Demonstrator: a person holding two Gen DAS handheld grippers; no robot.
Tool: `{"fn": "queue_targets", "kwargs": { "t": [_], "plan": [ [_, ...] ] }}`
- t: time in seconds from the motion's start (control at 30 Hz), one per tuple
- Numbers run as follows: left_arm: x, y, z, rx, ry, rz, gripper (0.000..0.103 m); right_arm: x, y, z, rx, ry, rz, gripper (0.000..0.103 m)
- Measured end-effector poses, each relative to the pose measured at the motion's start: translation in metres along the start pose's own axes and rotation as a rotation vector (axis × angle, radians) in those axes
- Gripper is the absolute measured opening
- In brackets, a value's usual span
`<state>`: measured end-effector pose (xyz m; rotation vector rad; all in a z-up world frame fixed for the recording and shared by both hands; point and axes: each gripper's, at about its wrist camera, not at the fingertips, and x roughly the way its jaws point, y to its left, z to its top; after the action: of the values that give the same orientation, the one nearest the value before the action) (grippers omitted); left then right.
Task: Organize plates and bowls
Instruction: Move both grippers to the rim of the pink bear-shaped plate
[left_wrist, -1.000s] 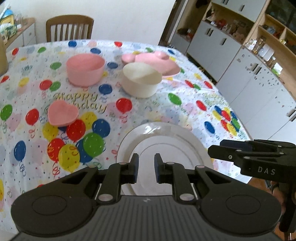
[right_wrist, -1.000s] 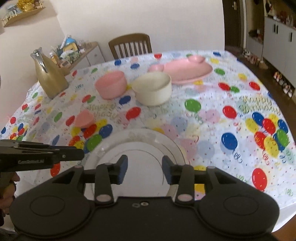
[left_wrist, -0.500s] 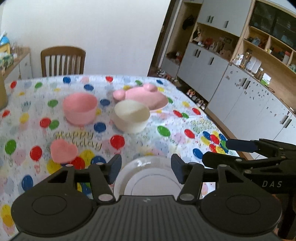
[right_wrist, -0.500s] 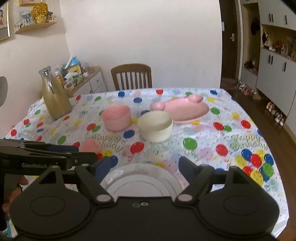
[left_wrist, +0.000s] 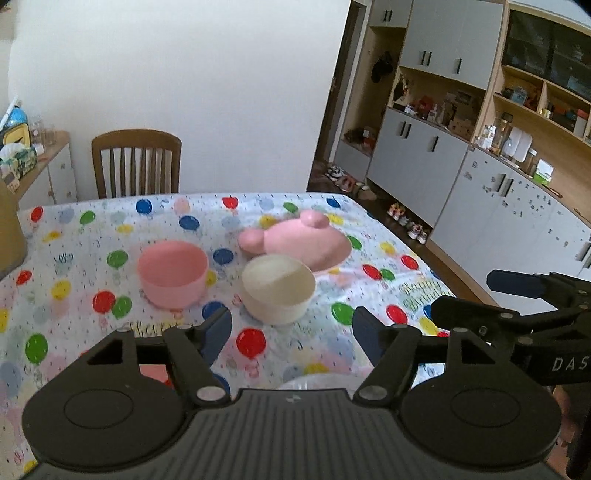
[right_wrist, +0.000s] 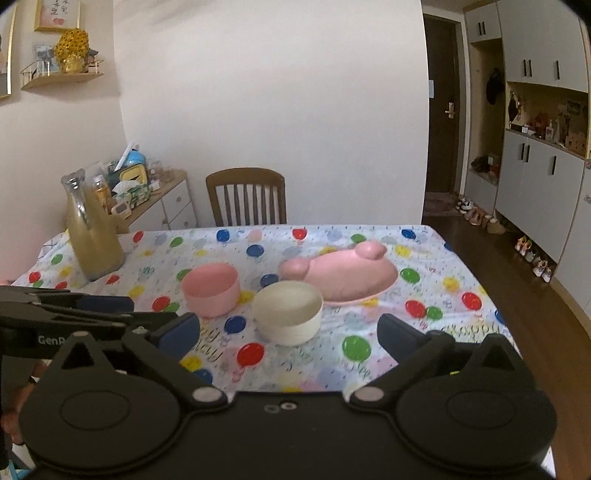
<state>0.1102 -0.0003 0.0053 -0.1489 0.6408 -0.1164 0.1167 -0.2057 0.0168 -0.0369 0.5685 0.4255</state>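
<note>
On the balloon-print tablecloth (right_wrist: 424, 280): two round bowls, one pink plastic (right_wrist: 211, 289) and one cream (right_wrist: 287, 312). One pink bear-shaped plate (right_wrist: 347, 275). One white round plate, sliver only (left_wrist: 314, 382). One gold jug (right_wrist: 92, 236). One wooden slat-back chair (right_wrist: 246, 199).

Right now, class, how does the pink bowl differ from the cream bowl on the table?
The pink bowl is pink; the cream bowl is off-white. The pink bowl sits farther back and to the left; the cream bowl sits nearer, right in front of the pink bear-shaped plate. Both are round, upright and empty.
</note>
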Motion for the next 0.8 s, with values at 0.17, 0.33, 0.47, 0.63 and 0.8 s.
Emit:
{"fn": "queue_targets", "kwargs": {
  "t": [0.17,0.33,0.47,0.63,0.8],
  "plan": [
    [0.016,-0.004,0.017,0.016,-0.023,0.033,0.081,0.016,-0.012,0.014,-0.009,-0.009,0.013,0.103],
    [0.042,-0.006,0.034,0.015,-0.018,0.062,0.081,0.043,-0.027,0.029,-0.032,0.005,0.023,0.103],
    [0.068,-0.007,0.05,0.014,-0.006,0.088,0.082,0.069,-0.041,0.041,-0.044,0.018,0.025,0.103],
    [0.104,-0.007,0.068,0.01,0.012,0.115,0.082,0.102,-0.059,0.053,-0.062,0.033,0.026,0.103],
    [0.144,-0.003,0.082,0.022,0.049,0.141,0.082,0.138,-0.077,0.062,-0.1,0.053,0.022,0.103]
  ]
}}
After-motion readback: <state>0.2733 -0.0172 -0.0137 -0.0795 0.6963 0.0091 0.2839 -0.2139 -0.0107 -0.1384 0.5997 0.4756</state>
